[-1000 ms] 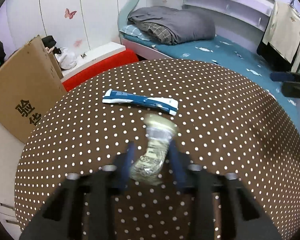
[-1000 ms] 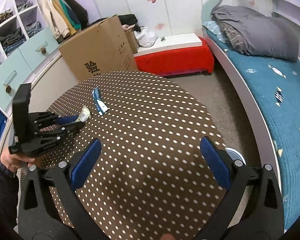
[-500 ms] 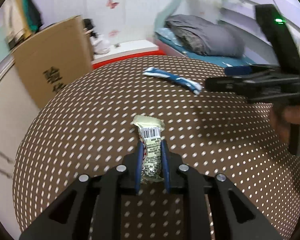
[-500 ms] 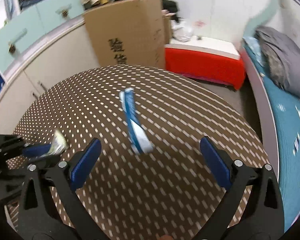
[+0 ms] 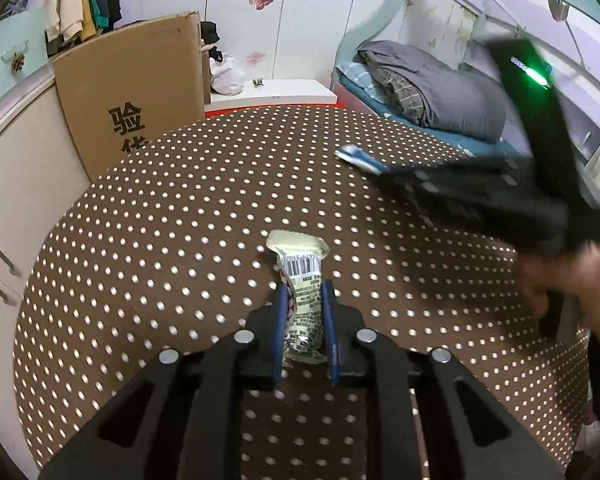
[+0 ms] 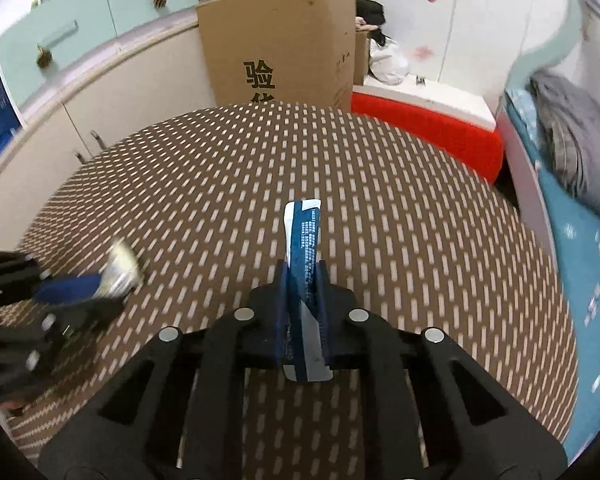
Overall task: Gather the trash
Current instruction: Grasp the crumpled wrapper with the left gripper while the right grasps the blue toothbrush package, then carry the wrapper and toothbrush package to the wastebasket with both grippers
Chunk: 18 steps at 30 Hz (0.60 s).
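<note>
Only right view shows right tongs (image 6: 302, 276) clamping blue wrapper (image 6: 303, 240).

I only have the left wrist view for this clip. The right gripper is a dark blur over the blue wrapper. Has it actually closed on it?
Observer: Yes. In the right wrist view the right gripper is shut on the blue wrapper, which sticks out beyond the fingertips.
Reviewer: Anything printed on it?
Observer: Fine white print runs down the blue face; too small to read.
Reviewer: And the left gripper, seen from that side?
Observer: The left gripper shows at the left edge, blurred, with the cream wrapper in its blue fingers.
</note>
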Available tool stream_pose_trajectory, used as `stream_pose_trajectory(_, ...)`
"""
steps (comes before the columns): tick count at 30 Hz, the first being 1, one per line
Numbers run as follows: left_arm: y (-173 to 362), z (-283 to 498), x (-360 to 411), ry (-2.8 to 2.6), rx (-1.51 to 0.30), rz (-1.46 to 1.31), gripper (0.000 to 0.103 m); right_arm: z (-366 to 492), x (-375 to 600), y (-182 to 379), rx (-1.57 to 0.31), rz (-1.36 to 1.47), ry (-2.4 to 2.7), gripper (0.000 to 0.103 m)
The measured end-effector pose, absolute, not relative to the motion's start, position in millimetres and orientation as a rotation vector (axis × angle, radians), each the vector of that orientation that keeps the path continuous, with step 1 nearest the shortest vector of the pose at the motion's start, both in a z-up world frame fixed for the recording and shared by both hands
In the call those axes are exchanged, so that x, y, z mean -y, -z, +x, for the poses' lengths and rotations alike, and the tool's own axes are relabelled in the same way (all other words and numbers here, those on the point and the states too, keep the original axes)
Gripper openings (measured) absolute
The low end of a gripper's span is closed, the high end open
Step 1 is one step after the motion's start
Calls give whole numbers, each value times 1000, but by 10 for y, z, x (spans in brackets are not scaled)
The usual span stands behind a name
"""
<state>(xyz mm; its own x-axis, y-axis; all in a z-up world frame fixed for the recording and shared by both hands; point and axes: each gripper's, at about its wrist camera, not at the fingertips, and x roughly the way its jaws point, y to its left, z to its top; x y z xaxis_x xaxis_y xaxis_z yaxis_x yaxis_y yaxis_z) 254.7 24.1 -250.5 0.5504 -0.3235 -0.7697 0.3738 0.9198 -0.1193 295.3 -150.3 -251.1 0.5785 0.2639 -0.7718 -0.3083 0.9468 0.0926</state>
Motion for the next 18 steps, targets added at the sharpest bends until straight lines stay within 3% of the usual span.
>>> stream_pose_trajectory(18, 2074, 1959, 297, 442, -833, -15, 16, 1953, 2619, 1815, -732, 150, -247, 14)
